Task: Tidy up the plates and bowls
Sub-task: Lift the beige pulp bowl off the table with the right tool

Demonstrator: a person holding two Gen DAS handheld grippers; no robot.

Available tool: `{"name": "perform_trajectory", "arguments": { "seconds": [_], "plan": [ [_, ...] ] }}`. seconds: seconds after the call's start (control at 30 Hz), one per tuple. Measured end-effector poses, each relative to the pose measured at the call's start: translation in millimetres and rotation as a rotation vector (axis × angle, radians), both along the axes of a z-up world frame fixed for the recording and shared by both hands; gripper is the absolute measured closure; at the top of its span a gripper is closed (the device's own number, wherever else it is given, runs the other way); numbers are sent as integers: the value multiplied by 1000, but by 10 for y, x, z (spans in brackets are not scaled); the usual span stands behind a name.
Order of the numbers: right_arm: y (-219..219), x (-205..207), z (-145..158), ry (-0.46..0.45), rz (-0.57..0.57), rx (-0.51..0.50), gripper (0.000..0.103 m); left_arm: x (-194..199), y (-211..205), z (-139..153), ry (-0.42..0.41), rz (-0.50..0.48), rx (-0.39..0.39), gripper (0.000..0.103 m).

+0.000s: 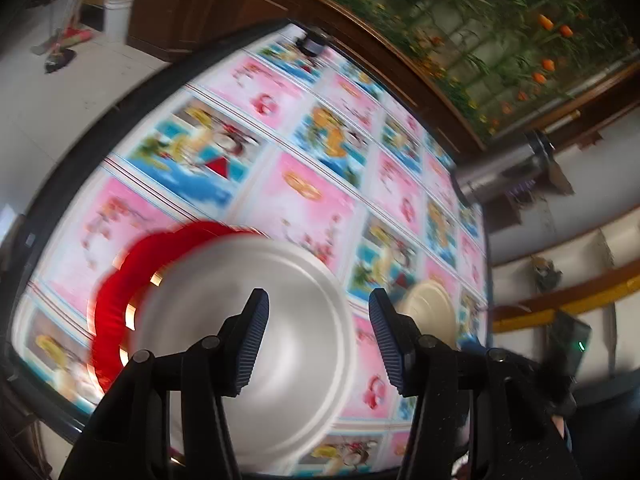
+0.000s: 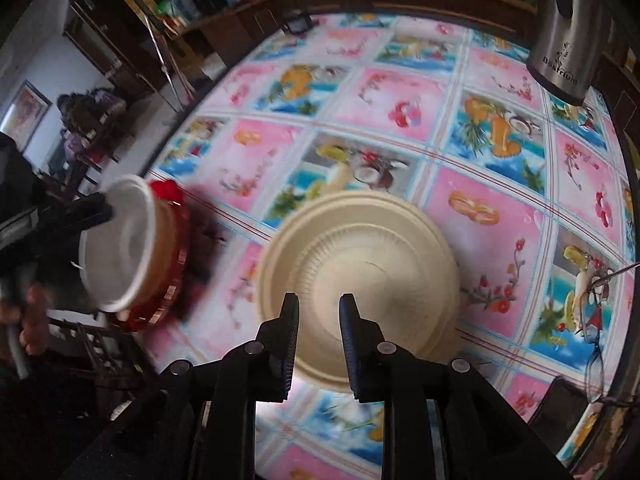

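A white bowl sits in a red scalloped dish with gold trim on the patterned tablecloth. My left gripper hovers over the bowl's right side. Its jaws stand apart with the bowl's right rim below the gap, and no pad presses on it. In the right wrist view the white bowl and red dish sit at the left, with a person's hand on the left tool. A stack of cream plates lies under my right gripper, whose jaws stand narrowly apart with nothing between them. The cream plates also show beyond my left gripper.
A steel kettle stands at the table's far right corner. A small dark object sits at the far edge. Eyeglasses lie near the right edge. The table is round with a dark rim. Chairs and shelves stand beyond it on the left.
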State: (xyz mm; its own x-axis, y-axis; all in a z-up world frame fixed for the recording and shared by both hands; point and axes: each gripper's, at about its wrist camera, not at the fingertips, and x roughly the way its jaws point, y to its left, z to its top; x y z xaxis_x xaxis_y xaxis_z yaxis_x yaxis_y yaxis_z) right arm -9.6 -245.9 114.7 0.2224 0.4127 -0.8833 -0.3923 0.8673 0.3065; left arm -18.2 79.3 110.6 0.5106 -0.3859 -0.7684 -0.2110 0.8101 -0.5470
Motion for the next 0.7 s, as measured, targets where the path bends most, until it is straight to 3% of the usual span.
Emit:
{"name": "perform_trajectory", "arguments": {
  "seconds": [0.17, 0.4, 0.53, 0.7],
  "plan": [
    [-69, -59, 13, -9, -73, 25, 76, 41, -159, 81, -18, -29, 19, 47],
    [-508, -166, -32, 14, -244, 50, 76, 172, -910, 106, -38, -200, 90, 44],
    [-736, -228, -160, 49, -335, 85, 75, 324, -1271, 0, -19, -250, 179, 43],
    [-934, -261, -332, 87, -397, 109, 74, 504, -1625, -221, 25, -302, 227, 43]
  ]
}}
